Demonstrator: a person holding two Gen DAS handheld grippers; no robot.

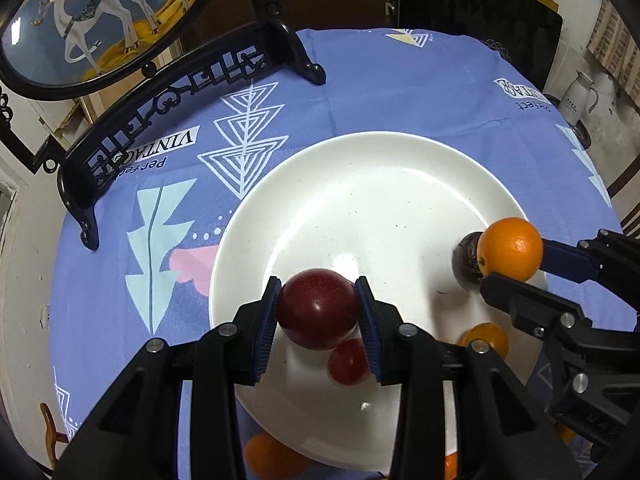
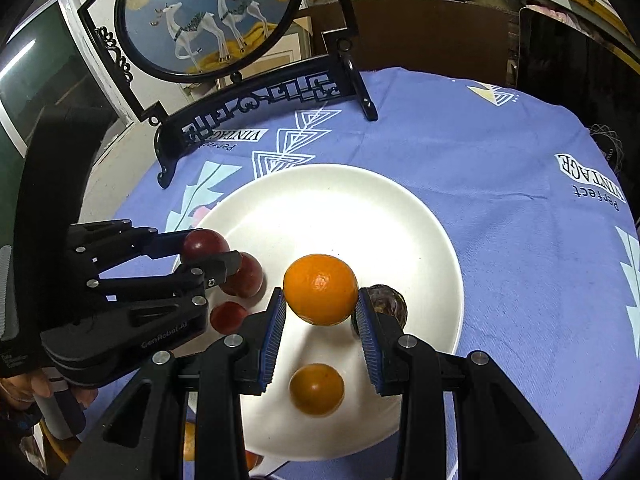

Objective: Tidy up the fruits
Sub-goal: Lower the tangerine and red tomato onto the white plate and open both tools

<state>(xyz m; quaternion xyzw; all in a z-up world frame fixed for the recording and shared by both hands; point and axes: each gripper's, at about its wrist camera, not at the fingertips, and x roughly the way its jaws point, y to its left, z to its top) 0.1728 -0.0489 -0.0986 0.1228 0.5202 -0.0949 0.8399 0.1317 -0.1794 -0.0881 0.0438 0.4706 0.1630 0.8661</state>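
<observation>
In the left wrist view my left gripper (image 1: 318, 292) is shut on a dark red plum (image 1: 318, 314), held just above the near part of the white plate (image 1: 360, 184). A smaller red fruit (image 1: 348, 362) lies on the plate under it. My right gripper (image 2: 321, 296) is shut on an orange (image 2: 320, 290) over the plate (image 2: 360, 208). A dark wrinkled fruit (image 2: 386, 304) sits behind its right finger, and a second orange (image 2: 316, 390) lies on the plate below. From the right wrist view, the left gripper (image 2: 212, 248) carries the plum (image 2: 204, 244) beside two red fruits (image 2: 246, 278).
A round deer painting on a black carved stand (image 1: 172, 96) occupies the back left of the blue patterned tablecloth (image 1: 400, 88). An orange (image 1: 272, 456) lies off the plate at the near edge. A white jug (image 1: 578, 98) stands beyond the table at right.
</observation>
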